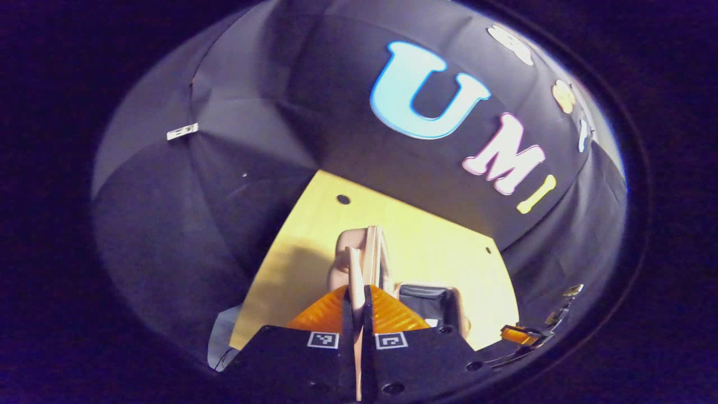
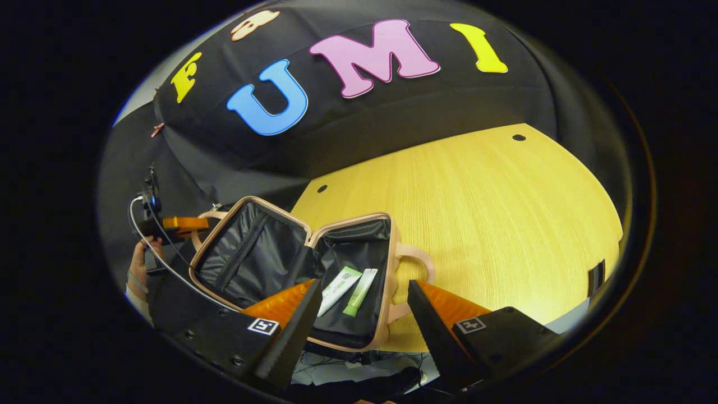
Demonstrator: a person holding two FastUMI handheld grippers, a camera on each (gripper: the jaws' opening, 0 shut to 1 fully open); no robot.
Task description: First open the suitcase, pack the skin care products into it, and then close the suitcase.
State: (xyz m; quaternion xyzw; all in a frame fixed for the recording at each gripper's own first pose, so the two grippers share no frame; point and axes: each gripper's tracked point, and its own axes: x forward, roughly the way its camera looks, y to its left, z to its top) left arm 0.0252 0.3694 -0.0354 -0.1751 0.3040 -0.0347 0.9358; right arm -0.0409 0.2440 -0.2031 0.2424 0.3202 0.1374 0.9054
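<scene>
Left hand-held gripper [image 1: 359, 306] pinching suitcase lid [image 1: 367, 255] edge | right hand-held gripper [image 2: 363, 314] wide open, empty

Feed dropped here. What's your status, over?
Left tool shut on suitcase lid. Right tool open. Two tubes inside suitcase. Nothing blocking.

Pale yellow wood-grain tabletop [image 2: 493, 207]: round-edged, fine straight grain, surface bare to right; small dark round holes near far rim, one at left [image 2: 322, 188], one at right [image 2: 519, 137]. Same tabletop in left gripper view [image 1: 426, 235], hole near far corner [image 1: 343, 199].

Black cloth booth wall [image 2: 392, 118]: draped behind tabletop, folds visible, meets far rim.

Small white rectangular tag [image 1: 182, 131]: fixed on cloth wall, upper left of left gripper view, markings too small to tell.

Tangle of thin cables [image 2: 359, 362]: below near table edge, pale floor beneath.
</scene>
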